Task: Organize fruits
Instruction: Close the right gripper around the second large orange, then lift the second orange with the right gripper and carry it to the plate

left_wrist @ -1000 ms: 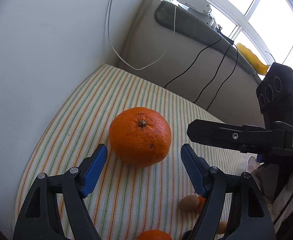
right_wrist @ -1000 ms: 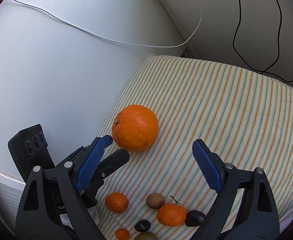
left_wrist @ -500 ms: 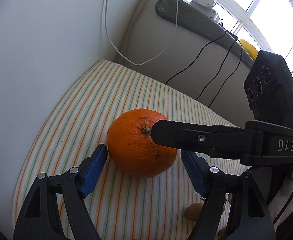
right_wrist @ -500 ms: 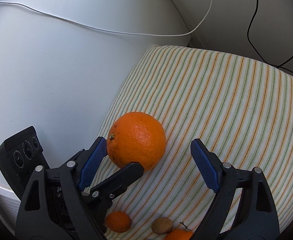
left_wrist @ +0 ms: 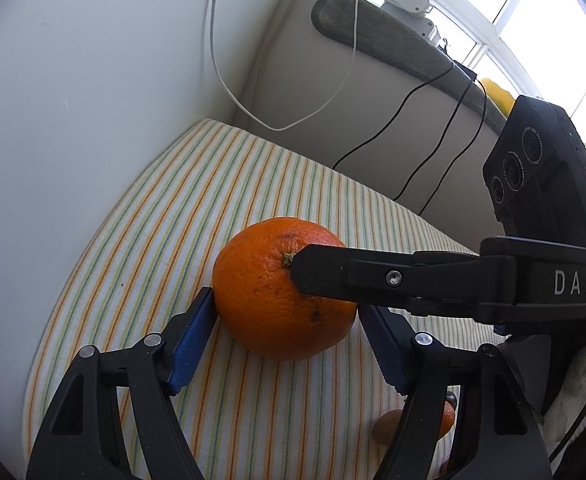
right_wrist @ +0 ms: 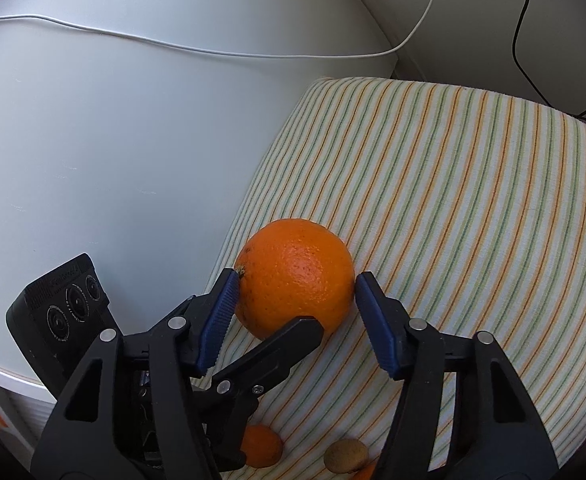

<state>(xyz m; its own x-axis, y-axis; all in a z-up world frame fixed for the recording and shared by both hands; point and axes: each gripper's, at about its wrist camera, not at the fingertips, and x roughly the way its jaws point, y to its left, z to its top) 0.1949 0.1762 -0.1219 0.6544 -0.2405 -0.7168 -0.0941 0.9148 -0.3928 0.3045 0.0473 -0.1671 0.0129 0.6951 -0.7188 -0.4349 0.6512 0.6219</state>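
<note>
While closing, right gripper: jaws narrowing on the large orange, a blue pad against its skin on each side, one right at the stem.
Left gripper: jaws also closing, the same orange between them; one pad tip touching the skin, the other tip hidden behind the fruit, so grip cannot be told.
Crossing: one black finger of the right gripper lying across the orange's front in the left wrist view, its tip at the stem; one left finger just below the orange in the right wrist view.
Large orange: resting on the striped cloth, near the cloth's edge by the white wall.
Small orange: nearer the cameras than the large orange, apart from it.
Brown fruit: just beside the small orange.
White cable: on the wall, well beyond the large orange.
</note>
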